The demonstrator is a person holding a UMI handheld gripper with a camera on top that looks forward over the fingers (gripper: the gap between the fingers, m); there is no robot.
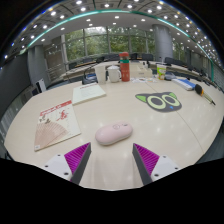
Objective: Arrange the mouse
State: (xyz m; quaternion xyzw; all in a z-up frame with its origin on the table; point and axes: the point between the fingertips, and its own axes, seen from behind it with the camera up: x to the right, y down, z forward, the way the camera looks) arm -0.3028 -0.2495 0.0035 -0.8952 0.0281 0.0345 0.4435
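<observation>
A pale pink computer mouse [113, 132] lies on the beige table [150, 125], just ahead of my fingers and a little left of their middle. My gripper [111, 158] is open, and its magenta pads [77, 156] stand wide apart with nothing between them. A grey mouse mat with an owl face [159, 101] lies further off to the right of the mouse.
A magazine [55, 124] lies to the left of the mouse, and a white sheet [88, 92] lies beyond it. At the table's far side stand a laptop [91, 76], a white jug [113, 73], an orange bottle [124, 66] and several small items.
</observation>
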